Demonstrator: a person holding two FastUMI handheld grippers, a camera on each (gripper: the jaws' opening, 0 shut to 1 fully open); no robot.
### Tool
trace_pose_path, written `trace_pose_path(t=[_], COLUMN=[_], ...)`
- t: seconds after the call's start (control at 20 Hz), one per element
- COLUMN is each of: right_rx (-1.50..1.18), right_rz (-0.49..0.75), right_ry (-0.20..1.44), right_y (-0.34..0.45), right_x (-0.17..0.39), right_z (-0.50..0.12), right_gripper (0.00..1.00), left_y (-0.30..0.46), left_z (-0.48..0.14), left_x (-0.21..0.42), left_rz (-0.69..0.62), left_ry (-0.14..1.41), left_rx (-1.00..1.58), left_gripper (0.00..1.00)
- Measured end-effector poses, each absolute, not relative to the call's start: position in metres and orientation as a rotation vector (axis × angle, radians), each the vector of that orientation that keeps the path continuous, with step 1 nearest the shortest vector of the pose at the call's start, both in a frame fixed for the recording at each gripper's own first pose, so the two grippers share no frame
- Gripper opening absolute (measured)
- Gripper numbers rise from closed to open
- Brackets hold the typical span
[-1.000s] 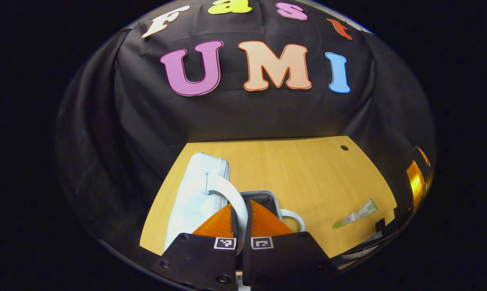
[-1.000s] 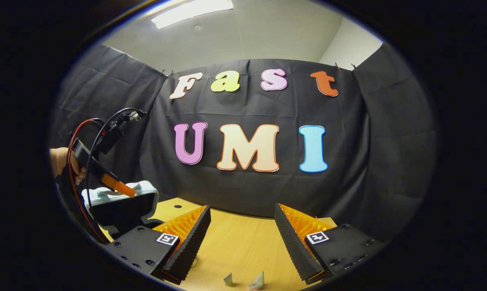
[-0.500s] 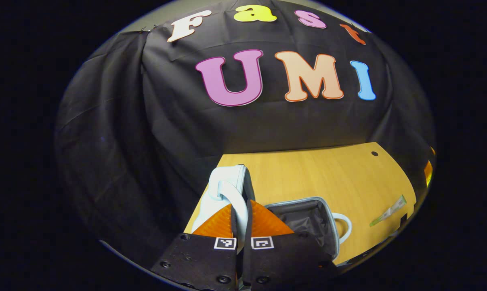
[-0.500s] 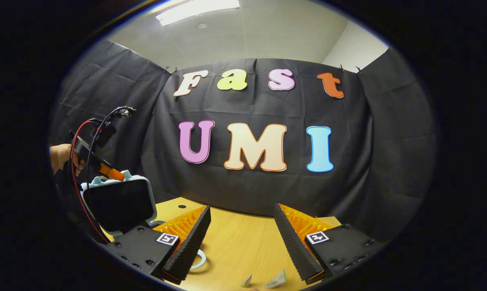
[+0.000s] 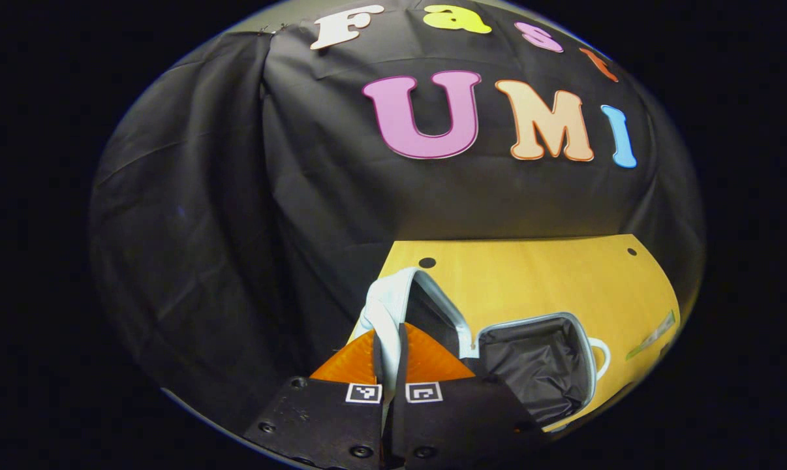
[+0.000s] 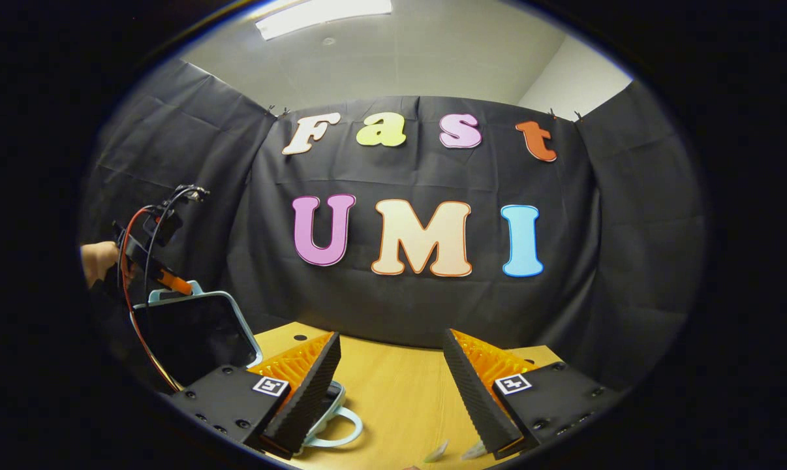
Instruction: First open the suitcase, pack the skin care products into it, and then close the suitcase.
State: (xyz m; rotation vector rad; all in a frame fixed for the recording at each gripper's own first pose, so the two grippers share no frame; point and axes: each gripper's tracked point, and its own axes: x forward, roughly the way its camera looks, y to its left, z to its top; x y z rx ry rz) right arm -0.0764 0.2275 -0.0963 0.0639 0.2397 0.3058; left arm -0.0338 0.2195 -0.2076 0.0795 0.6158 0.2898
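Pale-blue hard-shell suitcase (image 5: 537, 365) open on the wooden table (image 5: 530, 281).
Our left gripper (image 5: 389, 346) clamps the lid's pale handle (image 5: 385, 320), lid raised; our right gripper (image 6: 390, 382) hangs spread apart, suitcase at its left.

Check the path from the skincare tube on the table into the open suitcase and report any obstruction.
Nothing visible blocks it. The small green-tipped skincare tube lies on bare yellow wooden table right of the pale blue suitcase, whose black-lined cavity faces up. The left tool holds the suitcase lid raised, clear of the opening.
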Motion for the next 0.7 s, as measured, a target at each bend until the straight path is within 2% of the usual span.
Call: trace_pose_path(t=[0.7], right_rx=[0.008], right_rz=[0.3], right_ry=[0.281], right_y=[0.256], right_x=[-0.082], right_z=[-0.104], right_gripper=[0.98], left_y=[0.258], left_z=[-0.244], left_x=[-0.045], left_rz=[0.408], left_ry=[0.658], left_rx=[-0.013], left_gripper=[0.0])
